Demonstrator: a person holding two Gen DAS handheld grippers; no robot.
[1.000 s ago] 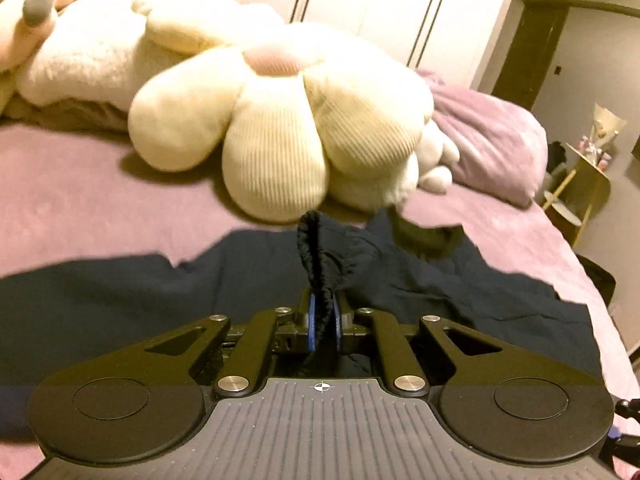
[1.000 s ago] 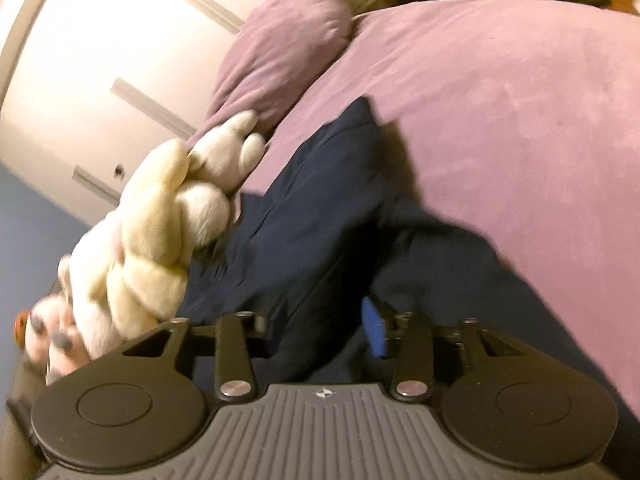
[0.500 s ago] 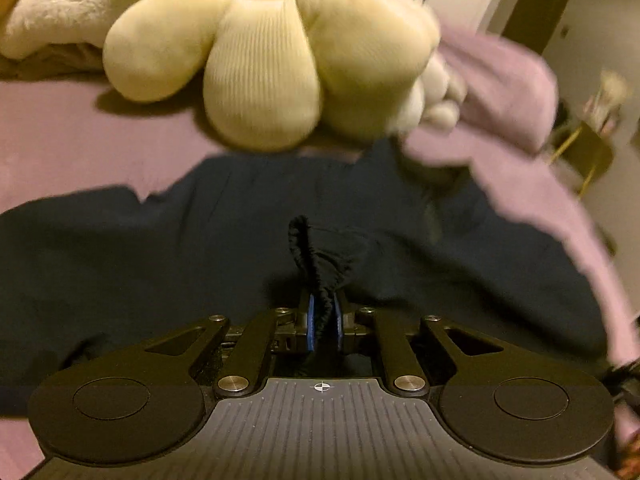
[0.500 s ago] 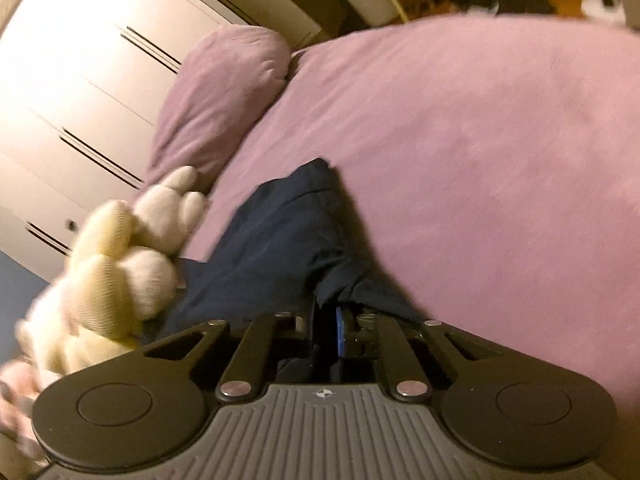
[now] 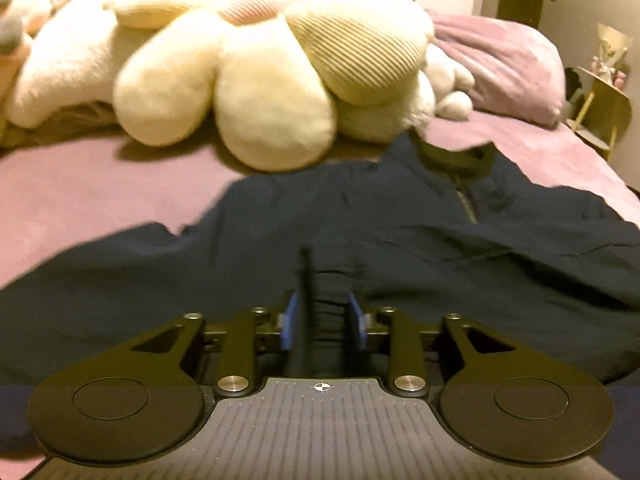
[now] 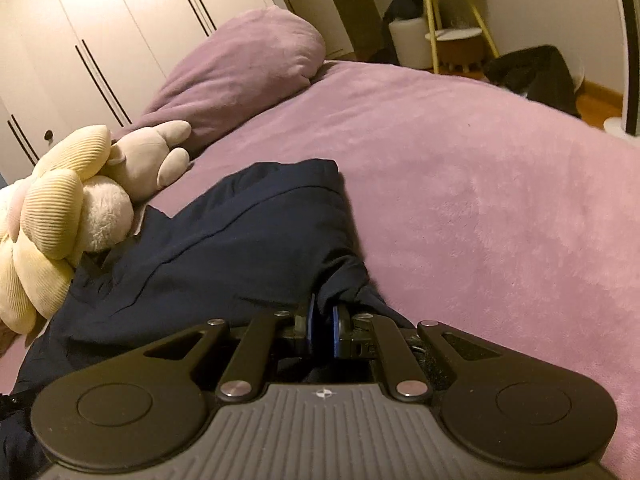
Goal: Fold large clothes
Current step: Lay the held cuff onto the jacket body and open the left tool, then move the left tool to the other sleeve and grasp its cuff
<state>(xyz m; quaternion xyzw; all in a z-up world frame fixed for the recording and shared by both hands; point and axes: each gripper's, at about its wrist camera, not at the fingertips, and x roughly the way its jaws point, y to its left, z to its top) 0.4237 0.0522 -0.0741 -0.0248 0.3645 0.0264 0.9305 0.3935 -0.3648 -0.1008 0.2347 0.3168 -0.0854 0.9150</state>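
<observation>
Jacket (image 5: 400, 240), navy, spread on bed (image 6: 480, 160) below plush flower (image 5: 260, 80). Left hand-held gripper (image 5: 323, 318): jaws opening, cuff loose between. Right hand-held gripper (image 6: 323, 326): clamped on jacket fold.

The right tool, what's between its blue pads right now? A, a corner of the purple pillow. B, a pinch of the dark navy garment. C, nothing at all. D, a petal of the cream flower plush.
B: in the right wrist view the right tool has its pads nearly together with a bunched fold of the dark navy garment rising from between them; the flower plush and the purple pillow lie well away.
</observation>
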